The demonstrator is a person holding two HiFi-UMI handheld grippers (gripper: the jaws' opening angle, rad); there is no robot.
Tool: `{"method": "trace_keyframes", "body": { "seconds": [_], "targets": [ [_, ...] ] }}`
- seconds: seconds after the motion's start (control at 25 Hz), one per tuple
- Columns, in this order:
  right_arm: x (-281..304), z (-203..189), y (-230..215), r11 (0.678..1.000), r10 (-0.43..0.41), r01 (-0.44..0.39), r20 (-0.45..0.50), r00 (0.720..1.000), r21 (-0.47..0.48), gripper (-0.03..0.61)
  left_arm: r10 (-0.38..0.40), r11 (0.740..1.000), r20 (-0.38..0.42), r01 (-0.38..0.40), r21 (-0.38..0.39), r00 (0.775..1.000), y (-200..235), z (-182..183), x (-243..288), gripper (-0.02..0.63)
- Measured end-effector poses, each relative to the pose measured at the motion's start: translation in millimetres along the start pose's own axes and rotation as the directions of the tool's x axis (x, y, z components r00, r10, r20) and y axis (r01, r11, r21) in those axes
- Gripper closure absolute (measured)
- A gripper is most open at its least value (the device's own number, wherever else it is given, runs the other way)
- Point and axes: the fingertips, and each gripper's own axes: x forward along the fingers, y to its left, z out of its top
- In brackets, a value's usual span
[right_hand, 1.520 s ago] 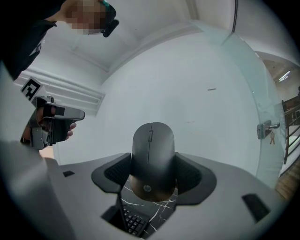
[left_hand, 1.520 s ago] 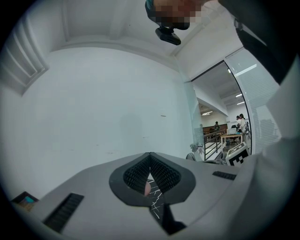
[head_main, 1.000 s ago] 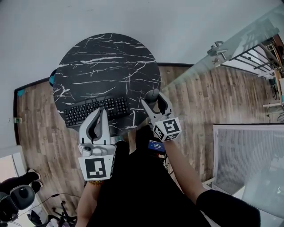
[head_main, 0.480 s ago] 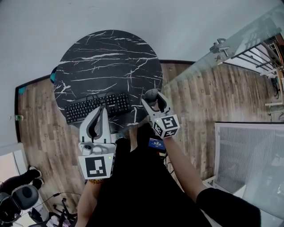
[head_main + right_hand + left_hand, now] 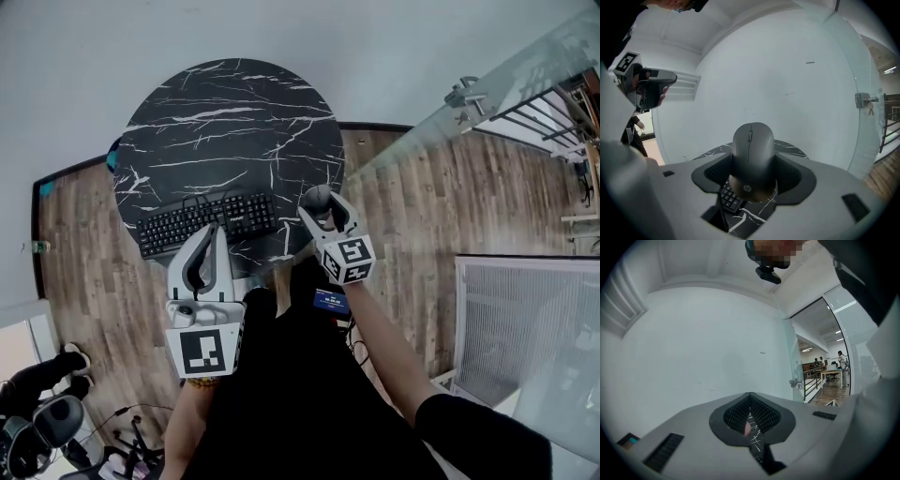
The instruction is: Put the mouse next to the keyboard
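Grey plastic, your mouse (image 5: 751, 154) should handle light, rigid and slick-sided. Your right gripper (image 5: 324, 210) clamps its flanks, holding it raised just right of the keyboard (image 5: 206, 223). Grip low on the sides so it cannot squirt out. Your left gripper (image 5: 212, 246) hovers at the keyboard's near edge, jaws together, empty.

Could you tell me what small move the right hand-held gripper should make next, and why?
Probably lower it and ease it left: the right hand-held gripper holds the mouse near the round table's right edge, and bare tabletop shows just past the keyboard's right end.
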Motion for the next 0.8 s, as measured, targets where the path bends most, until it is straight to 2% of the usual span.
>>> {"method": "trace_keyframes", "body": {
  "seconds": [0.64, 0.8],
  "targets": [
    [31.0, -49.6, -4.4, 0.992, -0.054, 0.066, -0.121, 0.991, 0.105, 0.281, 0.025, 1.0, -0.02, -0.025, 0.018, 0.999, 15.5, -8.2, -10.0, 0.607],
    [36.0, -62.3, -6.8, 0.992, -0.06, 0.076, -0.151, 0.987, 0.1, 0.281, 0.032, 0.999, -0.023, -0.032, 0.021, 0.999, 20.1, -10.7, -11.3, 0.607]
  ]
}}
